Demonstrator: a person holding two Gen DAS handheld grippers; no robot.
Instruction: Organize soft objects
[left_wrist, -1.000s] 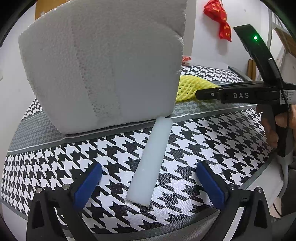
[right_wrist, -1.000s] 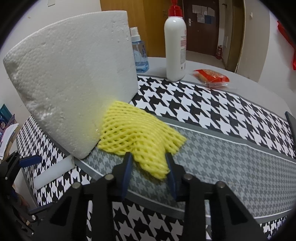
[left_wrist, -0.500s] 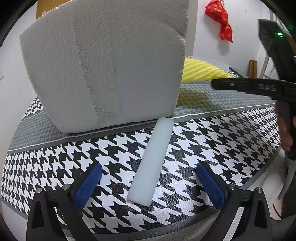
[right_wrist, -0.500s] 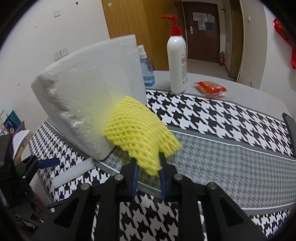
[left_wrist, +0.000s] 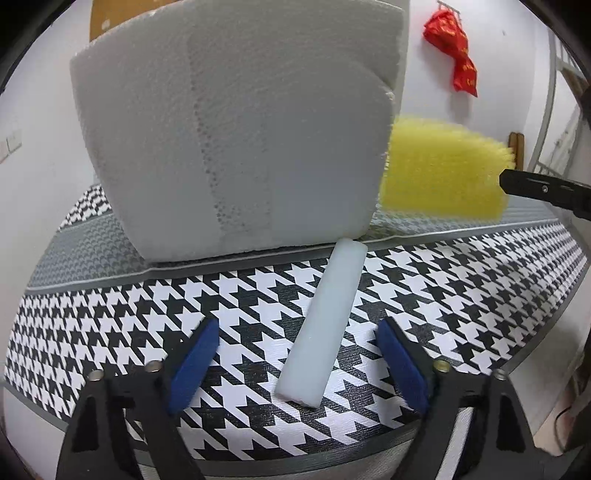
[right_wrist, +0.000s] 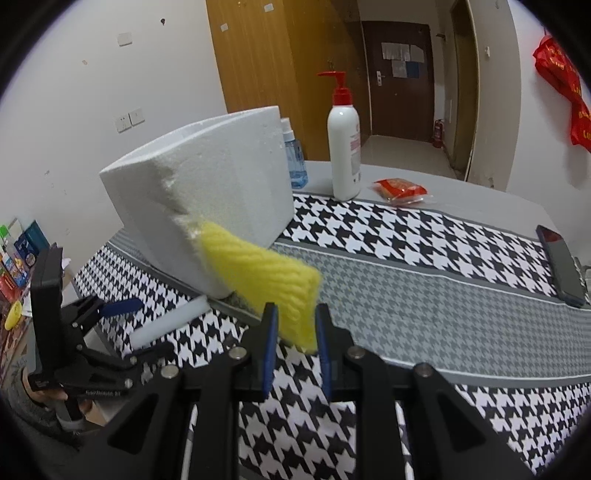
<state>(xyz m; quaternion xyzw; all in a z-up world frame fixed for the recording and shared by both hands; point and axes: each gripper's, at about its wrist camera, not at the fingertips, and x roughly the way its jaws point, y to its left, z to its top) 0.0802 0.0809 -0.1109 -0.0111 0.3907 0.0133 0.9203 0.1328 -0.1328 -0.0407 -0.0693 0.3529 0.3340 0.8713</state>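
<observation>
Right wrist view shows our right gripper (right_wrist: 293, 345) pinching the yellow foam net (right_wrist: 264, 277) by its near end, the two blue pads pressed into it from either side. The net is lifted clear of the table (right_wrist: 424, 295) and hangs out ahead of the fingers toward the white foam box (right_wrist: 207, 192), its far end just beside or touching the box's chipped near corner; motion blur keeps us from telling which. The net's long axis runs roughly along the fingers, slanting up and to the left.

Our left gripper (left_wrist: 299, 365) has its fingers spread wide and holds nothing. The white foam strip (left_wrist: 325, 321) lies flat on the houndstooth cloth between the two blue pads, its long axis pointing away from us, its far end butting against the foot of the box and its near end close to the table's near edge. The left hand is plainly the nearer one to the strip and sits low, level with the table top.

We judge that the net is headed for the box, so the right hand must carry it over the wall.
</observation>
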